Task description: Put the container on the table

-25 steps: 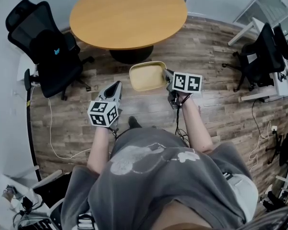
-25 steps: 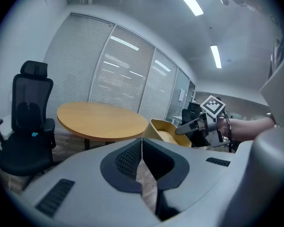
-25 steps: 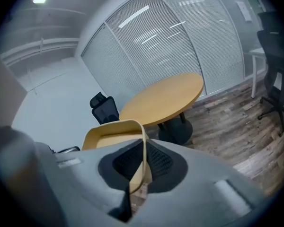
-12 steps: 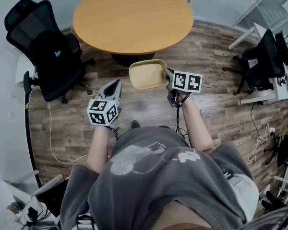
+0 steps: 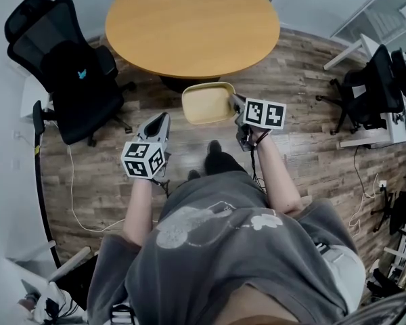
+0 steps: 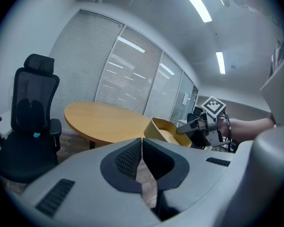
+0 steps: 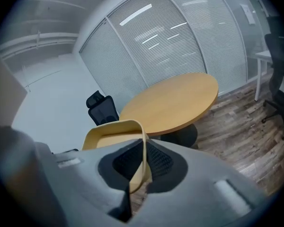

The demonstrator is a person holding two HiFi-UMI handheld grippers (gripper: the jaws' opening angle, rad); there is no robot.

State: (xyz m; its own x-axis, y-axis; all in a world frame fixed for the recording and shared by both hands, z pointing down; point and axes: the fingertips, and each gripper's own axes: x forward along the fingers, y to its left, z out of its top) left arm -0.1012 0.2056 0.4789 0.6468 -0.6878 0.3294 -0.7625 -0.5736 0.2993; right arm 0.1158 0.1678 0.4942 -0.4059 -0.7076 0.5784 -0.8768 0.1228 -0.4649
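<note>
Brown wooden plank floor (image 5: 311, 147) fills most of the room, with grey blinds along the far wall. On the far side stands a round wooden table (image 5: 189, 26) with a light orange top and a dark foot, and nothing lies on it. One black office chair (image 5: 61, 66) stands at the left of the table, and a second black chair (image 5: 375, 87) stands well apart at the right.

The pale yellow plastic container (image 5: 206, 105), a shallow rectangular tub with rounded corners, is in the air above the floor. It is on the near side of the table and not yet over the top. The right gripper (image 5: 235, 108) holds it, with its jaws pressed on one thin side wall, one pad inside and one outside. The tub looks empty. The left gripper (image 5: 164, 119) is at the left of the tub and apart from it, with its jaws together and nothing between them.

I think the step in hand is the carry to the table. The grip is on one wall only, so the tub can turn or slide between the pads if the movement is quick. If it travels too low, its far rim can hit the edge of the table and be pushed out of the jaws. The other gripper gives no support from below.
</note>
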